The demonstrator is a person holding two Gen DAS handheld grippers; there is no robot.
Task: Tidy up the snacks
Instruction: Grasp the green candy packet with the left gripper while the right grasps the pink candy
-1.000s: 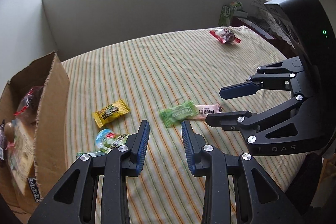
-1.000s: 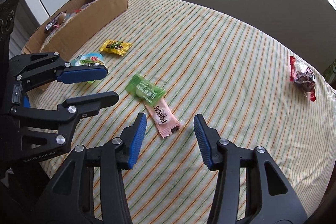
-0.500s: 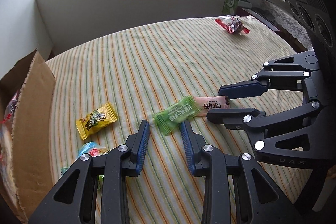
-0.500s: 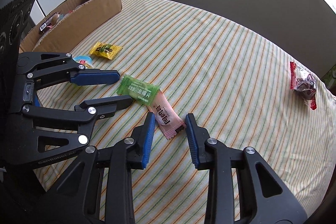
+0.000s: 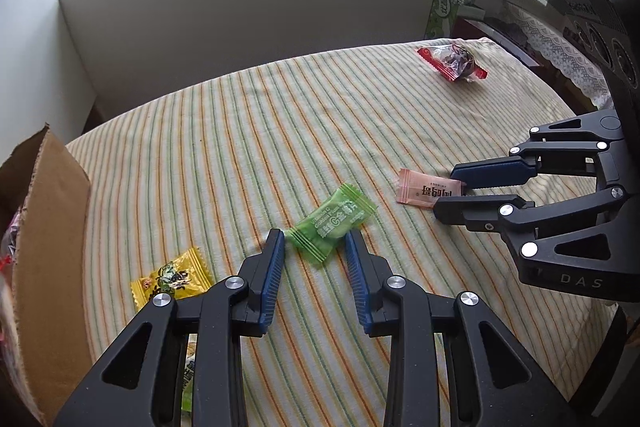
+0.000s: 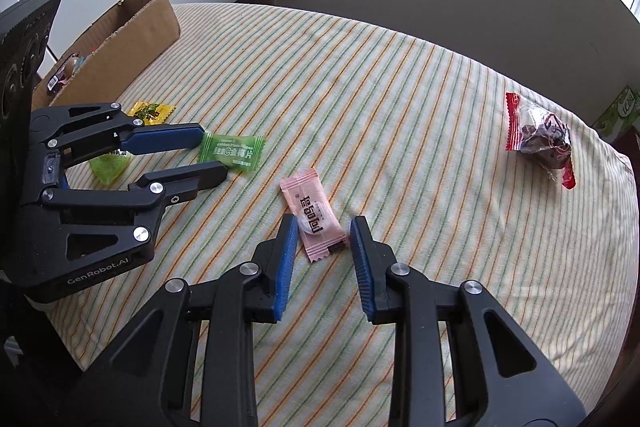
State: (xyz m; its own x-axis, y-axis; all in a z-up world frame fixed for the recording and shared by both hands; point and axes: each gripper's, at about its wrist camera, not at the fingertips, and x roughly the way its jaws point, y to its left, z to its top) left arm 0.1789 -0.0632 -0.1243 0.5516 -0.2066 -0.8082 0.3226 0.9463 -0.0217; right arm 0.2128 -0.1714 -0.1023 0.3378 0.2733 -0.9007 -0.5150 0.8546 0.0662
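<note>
Left wrist view: left gripper (image 5: 314, 247) narrow, jaws flanking near end of green candy (image 5: 332, 223) on striped bench (image 5: 240, 147), contact unclear. Yellow candy (image 5: 172, 279) lower left, beside cardboard box (image 5: 52, 247).

Right wrist view: right gripper (image 6: 323, 231) just narrowed, jaws either side of pink candy (image 6: 314, 221), not pressing. Red-ended snack (image 6: 538, 139) far right.
</note>
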